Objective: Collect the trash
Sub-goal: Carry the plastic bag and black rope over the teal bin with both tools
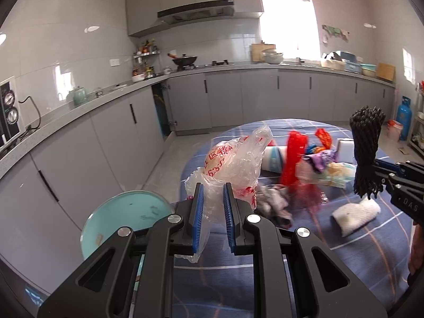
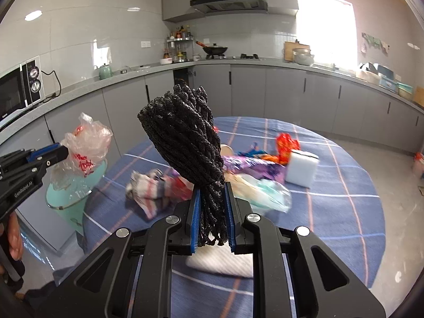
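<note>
Left wrist view: my left tongs [image 1: 213,206] pinch a crumpled clear plastic bag with red print [image 1: 233,164], held above the pale-teal round bin [image 1: 119,212] | right tongs [image 2: 211,213] clamp a black braided rope bundle [image 2: 185,137] over the blue plaid-covered desk [image 2: 344,212], other litter scattered there.

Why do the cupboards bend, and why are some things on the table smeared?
Left wrist view: the fisheye lens bows the counter, the window glares white, and the red wrapper is motion-blurred. Right wrist view: the striped cloth smears, while the black rope bundle stays sharp.
</note>
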`<state>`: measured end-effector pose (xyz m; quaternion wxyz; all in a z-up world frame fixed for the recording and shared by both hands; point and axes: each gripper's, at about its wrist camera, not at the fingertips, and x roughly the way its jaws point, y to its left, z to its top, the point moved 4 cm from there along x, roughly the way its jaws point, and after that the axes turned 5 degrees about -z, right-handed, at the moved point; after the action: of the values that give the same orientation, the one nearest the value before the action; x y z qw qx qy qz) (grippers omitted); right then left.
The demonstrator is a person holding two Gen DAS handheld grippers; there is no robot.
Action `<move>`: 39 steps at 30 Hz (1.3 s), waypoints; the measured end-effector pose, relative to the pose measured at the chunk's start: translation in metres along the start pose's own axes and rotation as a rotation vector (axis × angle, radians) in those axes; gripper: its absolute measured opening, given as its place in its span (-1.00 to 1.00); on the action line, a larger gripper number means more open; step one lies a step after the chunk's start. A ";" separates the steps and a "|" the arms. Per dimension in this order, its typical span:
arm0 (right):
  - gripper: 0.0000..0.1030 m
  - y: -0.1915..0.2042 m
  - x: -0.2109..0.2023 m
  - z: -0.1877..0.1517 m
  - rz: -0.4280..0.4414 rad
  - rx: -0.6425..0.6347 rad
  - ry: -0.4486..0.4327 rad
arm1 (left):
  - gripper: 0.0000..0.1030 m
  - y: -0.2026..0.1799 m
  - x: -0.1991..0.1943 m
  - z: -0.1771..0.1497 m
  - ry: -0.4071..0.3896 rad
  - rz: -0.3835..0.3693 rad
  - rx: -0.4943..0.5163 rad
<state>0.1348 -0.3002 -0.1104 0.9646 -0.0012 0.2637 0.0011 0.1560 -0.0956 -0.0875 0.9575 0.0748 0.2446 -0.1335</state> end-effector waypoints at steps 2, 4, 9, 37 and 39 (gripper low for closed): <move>-0.65 0.009 0.003 0.005 0.014 -0.008 -0.005 | -0.69 0.010 0.000 0.000 0.001 0.016 -0.008; -0.65 0.018 0.007 0.011 0.027 -0.017 -0.007 | -0.69 0.019 -0.001 -0.002 -0.001 0.038 -0.013; -0.65 0.037 0.017 0.019 0.061 -0.041 -0.012 | -0.69 0.048 -0.001 -0.002 -0.001 0.089 -0.036; -0.65 0.150 0.079 0.068 0.217 -0.157 -0.017 | -0.69 0.156 0.008 -0.019 0.027 0.264 -0.131; -0.65 0.156 0.082 0.070 0.224 -0.165 -0.016 | -0.68 0.161 0.010 -0.020 0.029 0.273 -0.137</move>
<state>0.2407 -0.1435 -0.0924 0.9571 -0.0511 0.2535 0.1305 0.2028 0.0598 -0.0976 0.9660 0.0436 0.2545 0.0163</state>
